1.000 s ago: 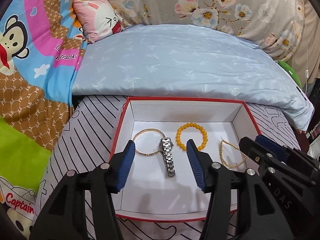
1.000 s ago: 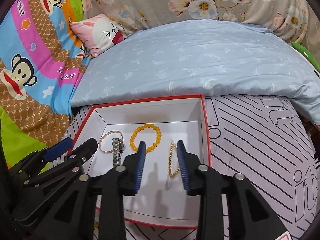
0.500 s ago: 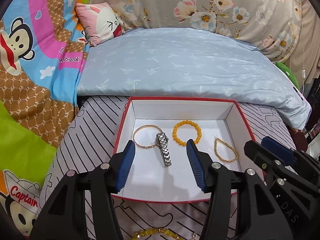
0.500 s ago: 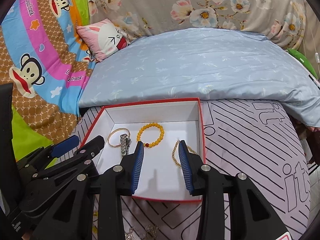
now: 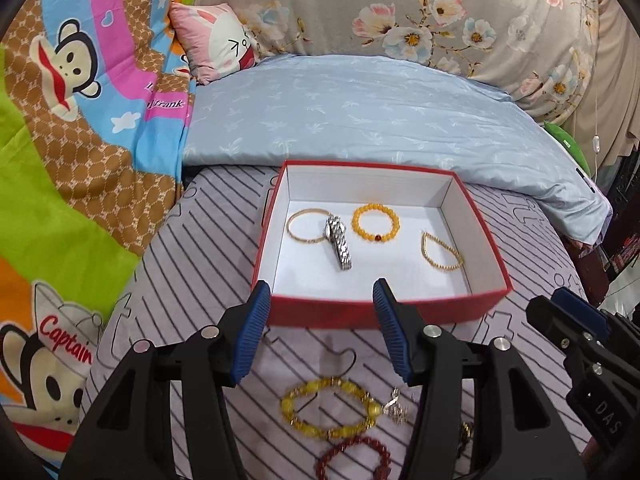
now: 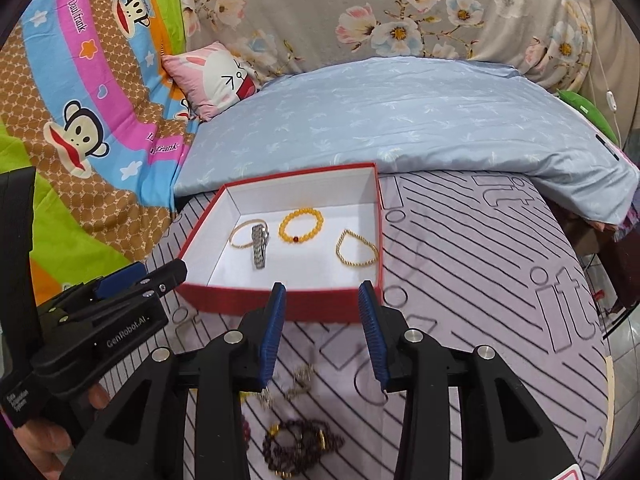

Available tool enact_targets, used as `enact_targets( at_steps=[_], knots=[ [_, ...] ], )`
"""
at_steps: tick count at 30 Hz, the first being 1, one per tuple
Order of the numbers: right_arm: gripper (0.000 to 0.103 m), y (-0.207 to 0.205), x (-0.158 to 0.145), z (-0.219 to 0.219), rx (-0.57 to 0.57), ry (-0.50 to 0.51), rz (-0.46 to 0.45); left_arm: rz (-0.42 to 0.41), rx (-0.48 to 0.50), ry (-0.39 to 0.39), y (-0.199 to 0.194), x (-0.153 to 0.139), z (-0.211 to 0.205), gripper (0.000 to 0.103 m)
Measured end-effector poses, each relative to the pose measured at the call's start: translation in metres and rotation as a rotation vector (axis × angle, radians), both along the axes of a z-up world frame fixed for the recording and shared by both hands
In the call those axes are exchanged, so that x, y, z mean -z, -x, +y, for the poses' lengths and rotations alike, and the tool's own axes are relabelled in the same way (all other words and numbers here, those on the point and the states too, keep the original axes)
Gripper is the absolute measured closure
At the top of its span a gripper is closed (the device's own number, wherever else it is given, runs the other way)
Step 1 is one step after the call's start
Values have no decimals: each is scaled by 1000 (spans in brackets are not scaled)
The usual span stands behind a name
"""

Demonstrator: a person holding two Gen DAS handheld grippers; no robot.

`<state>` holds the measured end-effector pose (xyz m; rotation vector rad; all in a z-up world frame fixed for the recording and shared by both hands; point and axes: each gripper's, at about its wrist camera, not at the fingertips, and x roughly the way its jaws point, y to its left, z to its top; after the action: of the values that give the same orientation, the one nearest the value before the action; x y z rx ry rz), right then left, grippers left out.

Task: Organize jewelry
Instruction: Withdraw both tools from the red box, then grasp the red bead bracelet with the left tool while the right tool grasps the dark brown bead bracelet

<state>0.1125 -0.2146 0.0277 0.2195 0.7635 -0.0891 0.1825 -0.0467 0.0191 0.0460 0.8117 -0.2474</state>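
Note:
A red box (image 5: pixel 384 314) with a white inside sits on the striped bedcover; it also shows in the right wrist view (image 6: pixel 280 302). Inside lie a thin gold bangle (image 5: pixel 306 226), a silver watch (image 5: pixel 338 242), an orange bead bracelet (image 5: pixel 375 223) and a gold chain bracelet (image 5: pixel 440 252). In front of the box lie a yellow bead bracelet (image 5: pixel 328 408), a dark red bead bracelet (image 5: pixel 352 460), a small silver piece (image 6: pixel 300 380) and a dark bead string (image 6: pixel 300 448). My left gripper (image 5: pixel 320 334) is open and empty above the loose pieces. My right gripper (image 6: pixel 322 334) is open and empty, near the box's front wall.
A light blue quilt (image 5: pixel 360 116) lies behind the box. A cartoon monkey blanket (image 5: pixel 80 120) covers the left side, with a pink pillow (image 5: pixel 216 44) at the back. The bed's edge drops off at the right (image 6: pixel 608 340).
Both grippers have pulled back from over the box toward me. The loose jewelry in front of the box has come into view. The right gripper's jaws have opened wider.

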Motion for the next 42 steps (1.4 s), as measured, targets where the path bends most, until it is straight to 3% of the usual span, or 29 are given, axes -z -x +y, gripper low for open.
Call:
enact_targets(
  at_steps=[18,33,42],
  knots=[
    [65,93,52,15,3,-23,118,126,-6,-2,86,53,39,51],
    [65,101,77,29,-22,-56,175,177,18,-17,98,86,29,51],
    [69,92,86,26,-24,-83,192,189,24,-29,93,98,29,73]
  ],
)
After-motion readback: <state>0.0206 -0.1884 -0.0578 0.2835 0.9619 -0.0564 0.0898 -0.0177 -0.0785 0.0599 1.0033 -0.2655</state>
